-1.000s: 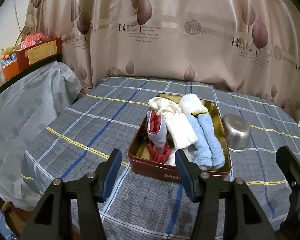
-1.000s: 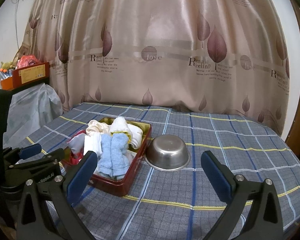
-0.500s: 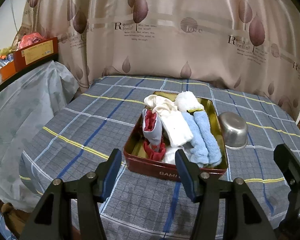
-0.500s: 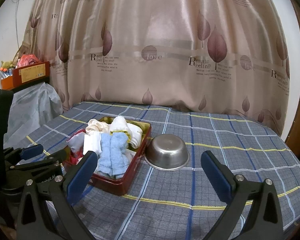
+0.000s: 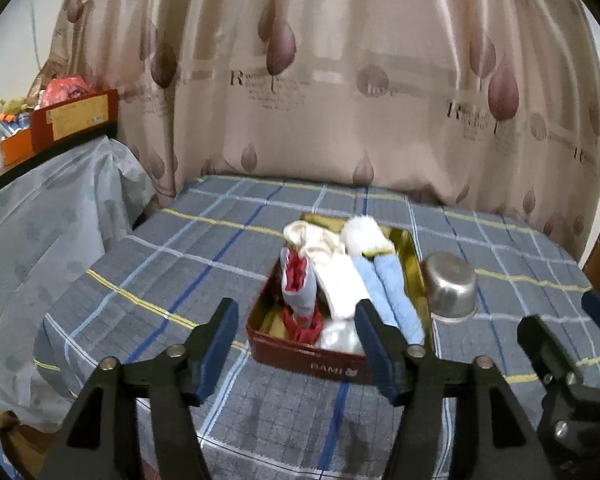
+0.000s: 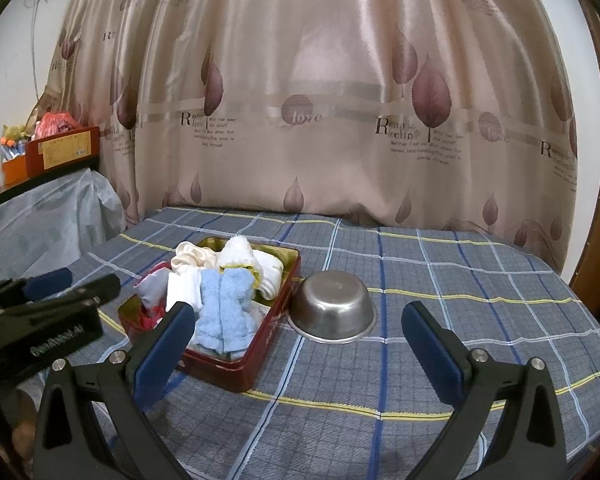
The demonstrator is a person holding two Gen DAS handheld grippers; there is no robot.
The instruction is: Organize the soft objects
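A red tin (image 5: 308,356) with a gold inside stands on the checked tablecloth. It is packed with rolled soft things: blue towels (image 5: 392,288), a white roll (image 5: 340,280), a grey-and-red sock (image 5: 298,284), a cream cloth (image 5: 312,236) and a fluffy white piece (image 5: 364,232). My left gripper (image 5: 295,306) hangs short of the tin's near wall. Its jaws are opening and nothing is between them. My right gripper (image 6: 298,310) stands wide open and empty, in front of the tin (image 6: 260,344) and the bowl. Each gripper also shows in the other's view: the left gripper (image 6: 60,292) and the right gripper (image 5: 560,320).
An upturned steel bowl (image 6: 334,306) sits just right of the tin. A leaf-print curtain (image 6: 340,120) closes off the back. At the left stands plastic-covered furniture (image 5: 52,220) with orange and red boxes (image 5: 72,116) on top. The table's near edge lies under the grippers.
The left wrist view has tilted up and drawn back a little, so the tin sits lower and smaller. The left jaws stand slightly wider. The right gripper has not moved.
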